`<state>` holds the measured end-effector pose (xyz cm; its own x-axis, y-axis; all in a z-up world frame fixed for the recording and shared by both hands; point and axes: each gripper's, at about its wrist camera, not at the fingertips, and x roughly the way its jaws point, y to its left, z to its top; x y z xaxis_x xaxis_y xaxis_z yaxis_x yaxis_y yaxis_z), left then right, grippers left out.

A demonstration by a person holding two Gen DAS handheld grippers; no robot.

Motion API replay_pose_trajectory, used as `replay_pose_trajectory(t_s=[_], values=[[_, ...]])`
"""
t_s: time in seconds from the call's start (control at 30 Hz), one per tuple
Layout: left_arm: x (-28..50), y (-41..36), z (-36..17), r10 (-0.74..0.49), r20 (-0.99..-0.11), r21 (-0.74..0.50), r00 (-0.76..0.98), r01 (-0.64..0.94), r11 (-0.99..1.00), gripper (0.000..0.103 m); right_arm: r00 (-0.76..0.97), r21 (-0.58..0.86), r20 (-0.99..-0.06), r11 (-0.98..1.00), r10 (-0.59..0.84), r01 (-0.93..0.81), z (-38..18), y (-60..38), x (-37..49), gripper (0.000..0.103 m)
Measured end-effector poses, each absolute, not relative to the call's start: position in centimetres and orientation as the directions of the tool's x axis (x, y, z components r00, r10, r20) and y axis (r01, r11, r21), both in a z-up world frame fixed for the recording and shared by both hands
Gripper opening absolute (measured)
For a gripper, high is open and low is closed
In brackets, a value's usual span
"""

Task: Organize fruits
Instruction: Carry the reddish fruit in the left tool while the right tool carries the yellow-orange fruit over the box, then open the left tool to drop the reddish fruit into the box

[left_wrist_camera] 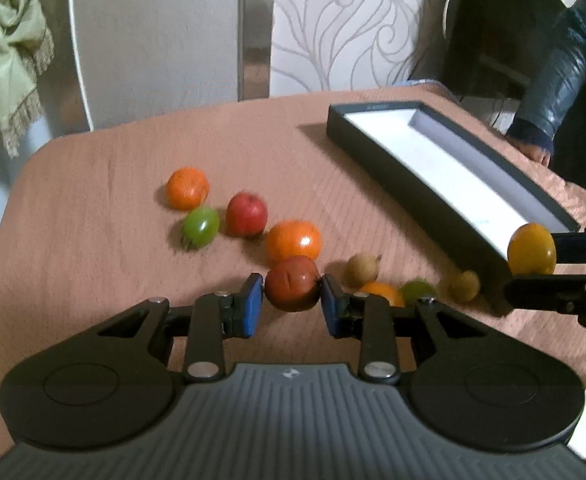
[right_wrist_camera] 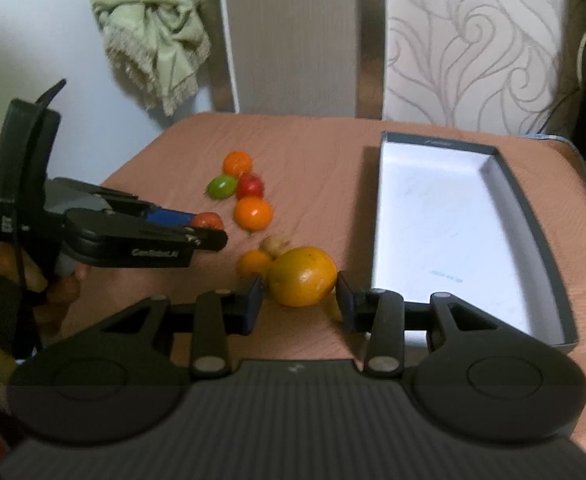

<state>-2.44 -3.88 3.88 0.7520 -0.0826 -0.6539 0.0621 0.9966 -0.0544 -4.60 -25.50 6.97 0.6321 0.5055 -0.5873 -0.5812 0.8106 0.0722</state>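
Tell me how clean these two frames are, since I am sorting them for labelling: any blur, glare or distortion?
Left wrist view: fisheye bends the long dark white-lined box; fruits look softly blurred; a glare spot sits on the round orange fruit. Right wrist view: dimmer, corners dark, the box rim curved, the large yellow-orange fruit fairly sharp.

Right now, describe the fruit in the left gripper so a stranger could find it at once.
Start at the brown tablecloth, left of the long dark box. The left gripper is clamped on a dark red fruit just in front of an orange. Its dull, creased skin sets it apart from the brighter red fruit farther back.
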Motion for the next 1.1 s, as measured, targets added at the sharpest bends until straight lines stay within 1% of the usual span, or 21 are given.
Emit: replay_pose_trajectory(t_s=[0.27, 0.63, 0.77, 1.1], values=[[0.5, -6.7, 6.3, -0.133, -0.614, -0.059, 0.778, 0.122, 0.991, 0.037, 0.683, 0.073, -0.586, 0.868, 0.436, -0.491, 7.1, -28.9, -3.3, 0.043], [7.1, -14.3, 7.5, -0.252, -0.583, -0.066, 0.772, 0.264, 0.962, 0.037, 0.729, 0.053, -0.582, 0.912, 0.359, -0.406, 7.4, -33.2, -2.8, 0.043], [9.5, -16.9, 6.5, -0.273, -0.601, -0.060, 0.751, 0.298, 0.953, 0.037, 0.738, 0.047, -0.582, 0.920, 0.341, -0.388, 7.4, -34.2, -2.7, 0.043], [13.4, -19.4, 3.1, -0.245, -0.663, -0.018, 0.707, 0.312, 0.950, 0.037, 0.744, 0.050, -0.590, 0.934, 0.314, -0.354, 7.3, -35.4, -2.4, 0.043]])
